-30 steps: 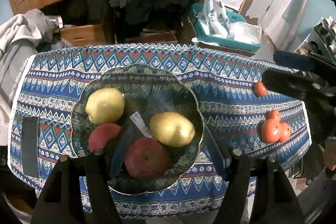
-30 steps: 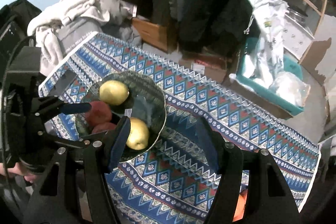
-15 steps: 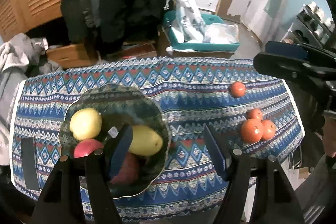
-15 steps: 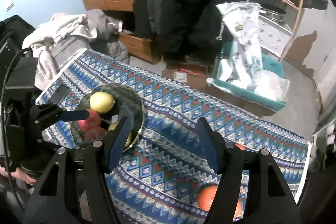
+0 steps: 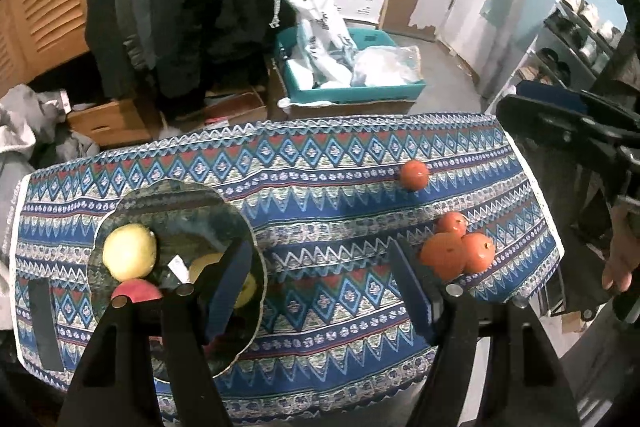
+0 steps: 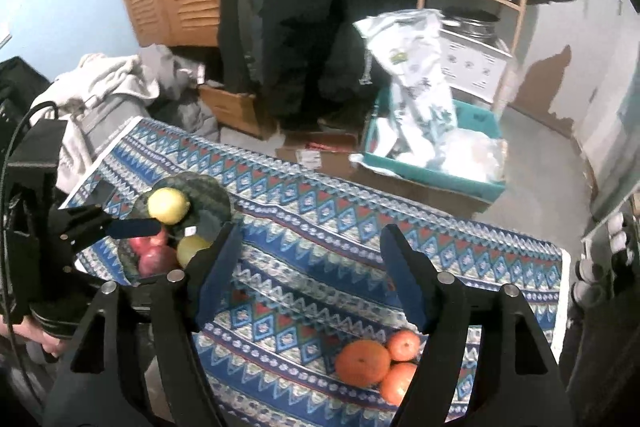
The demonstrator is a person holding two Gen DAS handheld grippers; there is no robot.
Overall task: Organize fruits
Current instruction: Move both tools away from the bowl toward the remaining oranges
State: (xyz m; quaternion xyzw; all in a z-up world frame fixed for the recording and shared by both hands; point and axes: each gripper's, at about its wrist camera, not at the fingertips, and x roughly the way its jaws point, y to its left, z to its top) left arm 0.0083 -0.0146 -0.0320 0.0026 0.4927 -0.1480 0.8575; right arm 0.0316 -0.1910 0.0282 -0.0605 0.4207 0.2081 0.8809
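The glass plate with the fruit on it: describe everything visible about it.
The glass plate is dark, greenish and see-through, with a wavy scalloped rim; the patterned tablecloth shows faintly through it. It lies flat near the cloth's left end in the left wrist view. On it sit two yellow fruits, two red fruits and a small white label. One finger of the left gripper crosses in front of it without touching. The oranges lie apart, off the plate.

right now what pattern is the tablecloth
Blue tablecloth with red and white diamond and zigzag bands, clearest in the left wrist view.
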